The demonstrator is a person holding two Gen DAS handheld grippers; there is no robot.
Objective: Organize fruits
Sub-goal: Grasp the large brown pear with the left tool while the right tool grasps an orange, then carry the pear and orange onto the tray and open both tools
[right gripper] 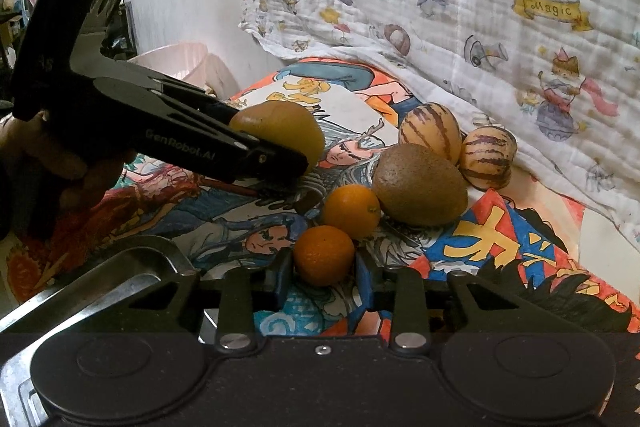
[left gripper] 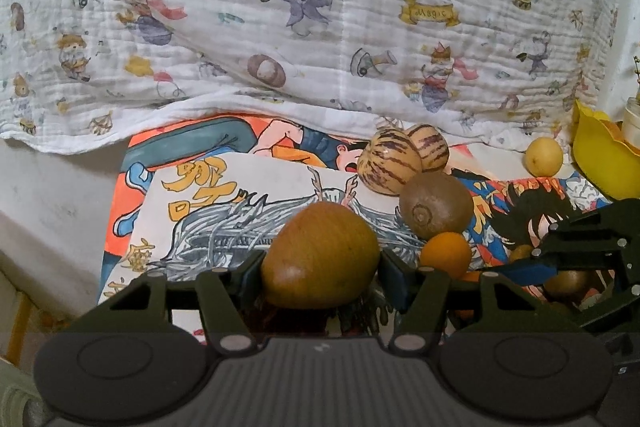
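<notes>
The sorting looks barely begun, judging by how much fruit lies loose on the comic-print cloth (right gripper: 500,239) that covers the table. The left claw (left gripper: 320,267) is closed on a brown oval fruit (left gripper: 320,255), low in the centre of the left wrist view; the right wrist view shows it lifted clear of the cloth at centre left. The right claw (right gripper: 324,267) has its jaws around a small orange (right gripper: 325,255) at bottom centre of its own view, pressed against both sides, though whether the orange is off the cloth cannot be told.

Still loose in the middle of both views are a second orange (right gripper: 351,211), a kiwi (right gripper: 420,185) just beside it, and two striped pepino melons (right gripper: 430,133) behind, close to the hanging printed blanket (left gripper: 320,7). A yellow lemon-like fruit (left gripper: 544,157) sits apart at the right of the left view.

A yellow bowl (left gripper: 600,163) stands at the far right edge of the left view; its inside is hidden. A steel tray (right gripper: 120,283) shows at the lower left of the right view, with only its rim and a bare strip visible, so its contents cannot be told. A pale pink basket (right gripper: 180,61) sits at upper left, contents unclear. So two fruits are in hand, at least five remain, and none is seen stowed.
</notes>
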